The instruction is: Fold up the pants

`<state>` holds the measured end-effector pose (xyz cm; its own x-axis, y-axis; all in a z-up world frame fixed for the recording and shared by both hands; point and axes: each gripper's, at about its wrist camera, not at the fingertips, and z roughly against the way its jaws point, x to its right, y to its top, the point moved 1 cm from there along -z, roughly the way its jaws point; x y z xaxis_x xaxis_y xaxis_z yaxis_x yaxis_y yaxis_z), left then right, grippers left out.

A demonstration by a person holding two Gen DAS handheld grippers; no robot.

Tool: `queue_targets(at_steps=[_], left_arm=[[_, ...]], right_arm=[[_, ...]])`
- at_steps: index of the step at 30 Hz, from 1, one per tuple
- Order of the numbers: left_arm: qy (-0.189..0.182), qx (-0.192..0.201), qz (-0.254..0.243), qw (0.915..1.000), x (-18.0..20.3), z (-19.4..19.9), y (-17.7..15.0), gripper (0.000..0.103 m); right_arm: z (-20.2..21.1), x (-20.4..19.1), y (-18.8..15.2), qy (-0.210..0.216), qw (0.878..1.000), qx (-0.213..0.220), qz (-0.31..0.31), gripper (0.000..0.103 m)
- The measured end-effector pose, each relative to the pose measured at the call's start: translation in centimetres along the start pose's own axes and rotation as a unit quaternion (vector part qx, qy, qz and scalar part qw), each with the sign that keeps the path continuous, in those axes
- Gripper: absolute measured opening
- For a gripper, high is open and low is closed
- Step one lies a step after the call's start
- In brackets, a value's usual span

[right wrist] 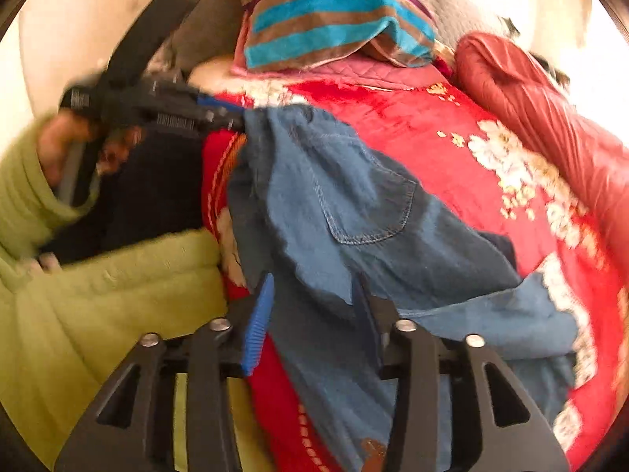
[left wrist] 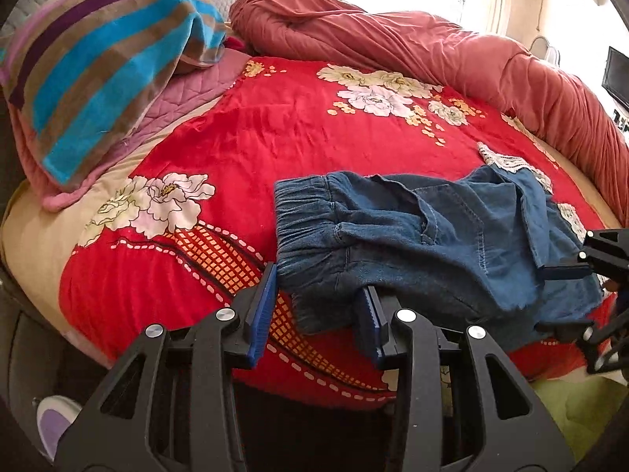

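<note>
Denim pants [left wrist: 424,236] are seen lying crumpled on a red flowered blanket [left wrist: 275,126] near the bed's front edge. The left gripper [left wrist: 318,299] is parted around the waistband edge; the right gripper [right wrist: 310,314] is spread, denim lying loose between its fingers.
</note>
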<state>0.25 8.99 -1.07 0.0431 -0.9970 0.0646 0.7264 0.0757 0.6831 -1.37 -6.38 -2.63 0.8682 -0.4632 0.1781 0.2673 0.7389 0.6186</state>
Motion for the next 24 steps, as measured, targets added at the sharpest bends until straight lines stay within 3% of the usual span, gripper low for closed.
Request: queue_targets(at_steps=[2, 3, 4, 5, 10, 15, 20, 24], left_arm=[[0.001, 0.001, 0.000, 1.0000, 0.1, 0.1, 0.1, 0.031], [0.002, 0.001, 0.000, 1.0000, 0.1, 0.2, 0.1, 0.031], [0.002, 0.001, -0.001, 1.0000, 0.1, 0.2, 0.1, 0.031], [0.002, 0.001, -0.002, 1.0000, 0.1, 0.3, 0.2, 0.031], [0.006, -0.002, 0.003, 1.0000, -0.4, 0.4, -0.2, 0.031], [0.006, -0.027, -0.002, 0.9996, -0.2, -0.9, -0.8, 0.031], [0.015, -0.034, 0.009, 0.9992, -0.8, -0.7, -1.4, 0.048], [0.008, -0.022, 0.030, 0.9993, -1.5, 1.3, -1.5, 0.051]], right_arm=[[-1.2, -0.5, 0.0, -0.031, 0.999, -0.009, 0.023, 0.049], [-2.0, -0.3, 0.1, -0.037, 0.999, -0.023, 0.020, 0.042], [-2.4, 0.0, 0.0, -0.027, 0.999, -0.030, 0.013, 0.006], [-2.2, 0.2, 0.1, -0.010, 1.000, -0.028, 0.001, 0.002], [0.4, 0.2, 0.0, 0.047, 0.999, 0.004, -0.009, 0.002], [-2.4, -0.7, -0.9, 0.059, 0.997, -0.039, -0.013, 0.002], [-3.1, -0.2, -1.4, 0.087, 0.994, -0.041, -0.047, 0.006], [-2.9, 0.1, -1.5, 0.098, 0.993, -0.033, -0.057, 0.007]])
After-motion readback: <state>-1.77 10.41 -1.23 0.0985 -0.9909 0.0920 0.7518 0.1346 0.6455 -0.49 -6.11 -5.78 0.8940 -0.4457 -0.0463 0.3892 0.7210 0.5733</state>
